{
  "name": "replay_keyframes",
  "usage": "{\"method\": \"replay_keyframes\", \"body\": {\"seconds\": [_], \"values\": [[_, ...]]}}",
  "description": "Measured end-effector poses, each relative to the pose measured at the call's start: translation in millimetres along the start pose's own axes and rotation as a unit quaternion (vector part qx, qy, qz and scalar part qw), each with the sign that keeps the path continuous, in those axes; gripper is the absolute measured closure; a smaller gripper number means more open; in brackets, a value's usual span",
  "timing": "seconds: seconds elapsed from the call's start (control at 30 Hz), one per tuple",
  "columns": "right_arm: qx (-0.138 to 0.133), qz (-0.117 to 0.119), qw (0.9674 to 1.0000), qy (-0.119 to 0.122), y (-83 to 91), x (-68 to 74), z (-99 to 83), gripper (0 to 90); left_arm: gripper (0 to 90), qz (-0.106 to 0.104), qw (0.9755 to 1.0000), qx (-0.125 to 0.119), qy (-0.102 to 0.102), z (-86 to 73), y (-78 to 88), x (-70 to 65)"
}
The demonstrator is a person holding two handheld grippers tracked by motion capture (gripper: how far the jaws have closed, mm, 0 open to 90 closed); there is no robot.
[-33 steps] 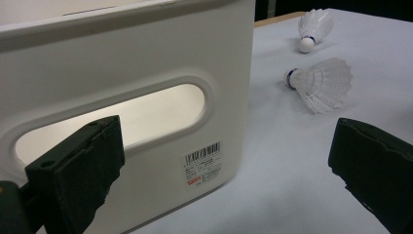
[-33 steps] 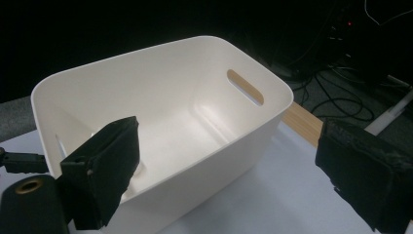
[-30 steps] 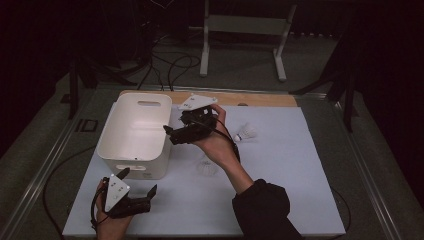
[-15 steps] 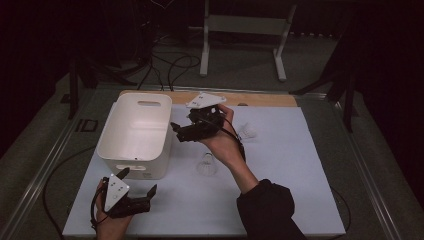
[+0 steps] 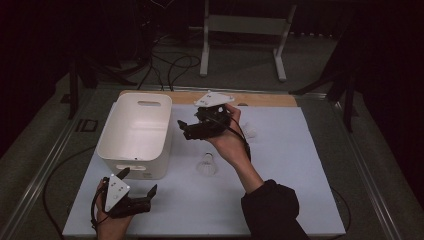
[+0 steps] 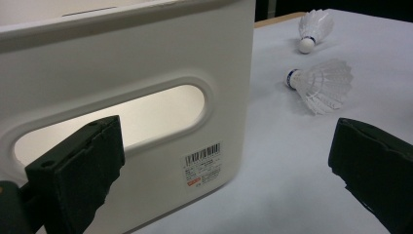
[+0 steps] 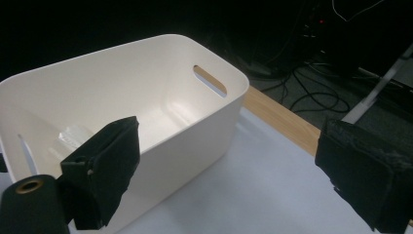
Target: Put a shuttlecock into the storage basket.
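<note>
Right gripper (image 5: 186, 131) raised beside bin (image 5: 134, 134), jaws wide, empty, aimed at bin's right wall. Left gripper (image 5: 146, 196) low on desk (image 5: 280, 200) just before bin's near wall, jaws wide, empty. Shuttlecock (image 5: 206, 164) lies on desk right of bin, under right forearm; second shuttlecock (image 5: 248, 131) farther back, apart from first. Something pale inside bin, can't tell what.

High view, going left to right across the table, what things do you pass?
Left gripper → white bin → right gripper → near shuttlecock → far shuttlecock.
</note>
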State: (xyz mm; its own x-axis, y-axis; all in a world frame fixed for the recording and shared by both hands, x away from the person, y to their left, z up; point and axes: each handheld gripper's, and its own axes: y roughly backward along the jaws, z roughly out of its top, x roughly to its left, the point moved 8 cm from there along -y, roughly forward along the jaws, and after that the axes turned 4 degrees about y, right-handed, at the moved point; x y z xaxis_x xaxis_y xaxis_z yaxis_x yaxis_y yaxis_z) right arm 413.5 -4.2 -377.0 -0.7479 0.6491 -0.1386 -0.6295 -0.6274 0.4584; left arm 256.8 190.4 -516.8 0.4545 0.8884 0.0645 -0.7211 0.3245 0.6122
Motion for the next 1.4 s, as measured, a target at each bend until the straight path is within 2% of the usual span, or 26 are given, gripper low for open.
{"method": "replay_keyframes", "body": {"seconds": [0.47, 0.5, 1.4], "values": [[-0.001, -0.019, 0.9997, -0.013, 10.2, -19.0, -7.4, 9.0, 0.4, 0.000, 1.0000, -0.002, 0.001, 0.5, -0.5, -0.5], [-0.001, -0.026, 0.9996, -0.013, 11.7, -23.2, -8.7, 9.0, 0.5, 0.000, 1.0000, -0.001, 0.000, 0.4, -0.3, -0.4], [0.009, -0.052, 0.9982, -0.030, 24.7, -51.0, -27.5, 9.0, 0.5, 0.000, 1.0000, -0.001, 0.002, 0.2, 0.0, -0.5]]}}
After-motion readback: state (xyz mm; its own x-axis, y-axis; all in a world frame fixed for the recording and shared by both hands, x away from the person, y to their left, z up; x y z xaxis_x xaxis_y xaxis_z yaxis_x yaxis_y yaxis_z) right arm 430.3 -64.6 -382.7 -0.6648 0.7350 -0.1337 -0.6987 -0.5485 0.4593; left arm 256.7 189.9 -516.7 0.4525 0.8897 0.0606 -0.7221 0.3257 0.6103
